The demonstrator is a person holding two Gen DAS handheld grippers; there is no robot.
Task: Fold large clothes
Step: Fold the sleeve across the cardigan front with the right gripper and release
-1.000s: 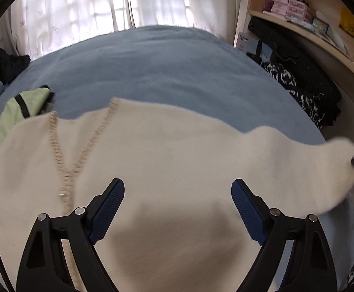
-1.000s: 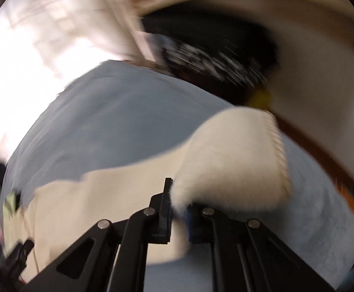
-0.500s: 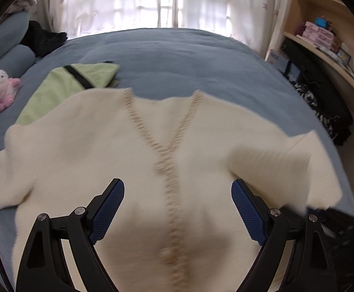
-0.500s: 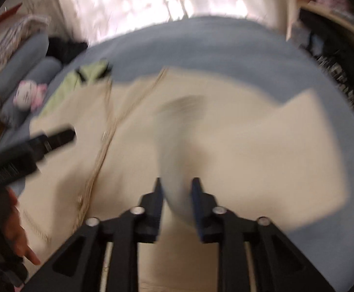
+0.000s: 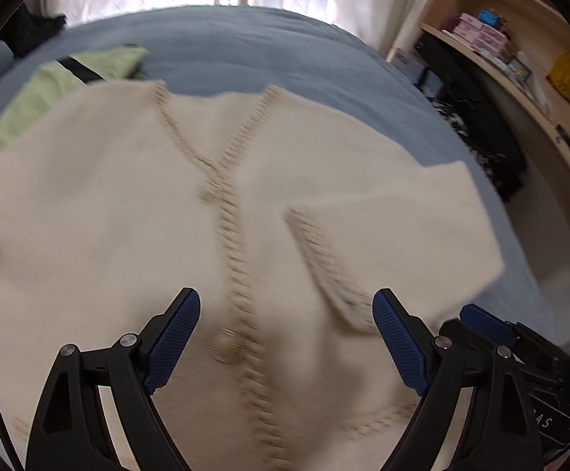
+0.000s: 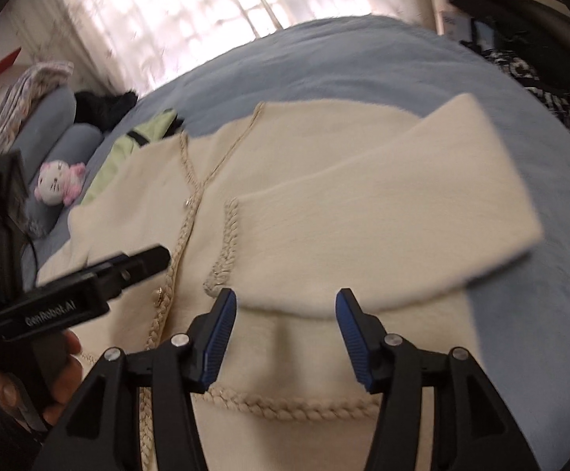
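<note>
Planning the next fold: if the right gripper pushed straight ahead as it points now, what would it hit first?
Most likely the folded-in sleeve of the cream cardigan. The right gripper, jaws open, points at the sleeve's near edge, lying across the cardigan's front. How high it hovers above the fabric is unclear.

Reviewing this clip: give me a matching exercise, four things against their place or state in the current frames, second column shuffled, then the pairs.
1. cream cardigan
2. right sleeve
3. green garment
4. plush toy

A. lies partly under the cardigan's far shoulder
B. rests against a blue-grey pillow
C. lies folded across the front
D. lies spread, front up, on the blue bed

Pairs: 1-D, 2-C, 3-A, 4-B
</note>
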